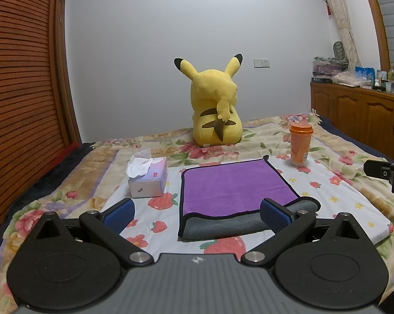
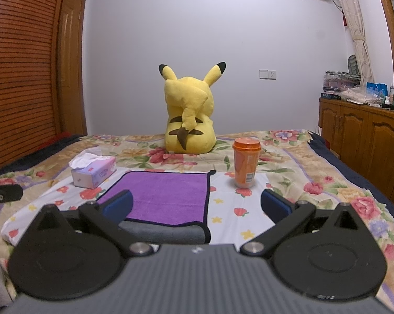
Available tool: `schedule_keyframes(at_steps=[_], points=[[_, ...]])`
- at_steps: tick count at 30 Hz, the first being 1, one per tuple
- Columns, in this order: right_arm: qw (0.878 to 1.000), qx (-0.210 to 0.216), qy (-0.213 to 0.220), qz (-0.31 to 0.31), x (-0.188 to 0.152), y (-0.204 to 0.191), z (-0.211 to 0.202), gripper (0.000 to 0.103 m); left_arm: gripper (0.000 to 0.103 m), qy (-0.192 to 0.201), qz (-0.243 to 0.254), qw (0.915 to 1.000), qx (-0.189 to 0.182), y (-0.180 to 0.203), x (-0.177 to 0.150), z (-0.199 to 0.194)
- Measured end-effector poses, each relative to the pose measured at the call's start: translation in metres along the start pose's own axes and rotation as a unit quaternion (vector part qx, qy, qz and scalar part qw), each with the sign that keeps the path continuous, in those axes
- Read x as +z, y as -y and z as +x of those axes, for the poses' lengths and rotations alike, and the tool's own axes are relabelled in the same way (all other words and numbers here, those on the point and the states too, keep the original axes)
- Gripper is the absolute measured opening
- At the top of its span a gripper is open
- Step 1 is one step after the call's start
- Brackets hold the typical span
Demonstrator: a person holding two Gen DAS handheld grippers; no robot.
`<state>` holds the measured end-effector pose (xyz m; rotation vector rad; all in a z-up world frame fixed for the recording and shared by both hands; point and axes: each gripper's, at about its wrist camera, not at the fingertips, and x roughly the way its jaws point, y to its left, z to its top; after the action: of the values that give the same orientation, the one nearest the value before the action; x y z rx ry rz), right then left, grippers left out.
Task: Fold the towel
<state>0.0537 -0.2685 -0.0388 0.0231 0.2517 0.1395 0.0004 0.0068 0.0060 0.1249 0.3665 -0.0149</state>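
A purple towel [image 1: 233,185] with black trim and a grey underside lies on a white strawberry-print board [image 1: 335,201] on the bed. Its near edge is rolled or folded over, showing grey. My left gripper [image 1: 197,216] is open and empty, its blue fingertips straddling the towel's near edge just short of it. In the right wrist view the towel [image 2: 168,196] lies ahead and left. My right gripper [image 2: 197,205] is open and empty, its left fingertip [image 2: 118,204] over the towel's near left part.
A tissue box [image 1: 149,180] stands left of the towel. An orange lidded cup [image 1: 300,144] stands at the towel's far right corner. A yellow Pikachu plush [image 1: 215,104] sits farther back on the floral bedspread. A wooden cabinet [image 2: 367,136] stands on the right.
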Motion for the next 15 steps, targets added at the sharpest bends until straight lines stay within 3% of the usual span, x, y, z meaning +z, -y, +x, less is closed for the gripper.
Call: schedule_keyframes(at_steps=[15], points=[[1.000, 0.005, -0.027, 0.000, -0.001, -0.004, 0.014, 0.103, 0.103, -0.051, 0.012, 0.9985, -0.020, 0.007, -0.011, 0.019]])
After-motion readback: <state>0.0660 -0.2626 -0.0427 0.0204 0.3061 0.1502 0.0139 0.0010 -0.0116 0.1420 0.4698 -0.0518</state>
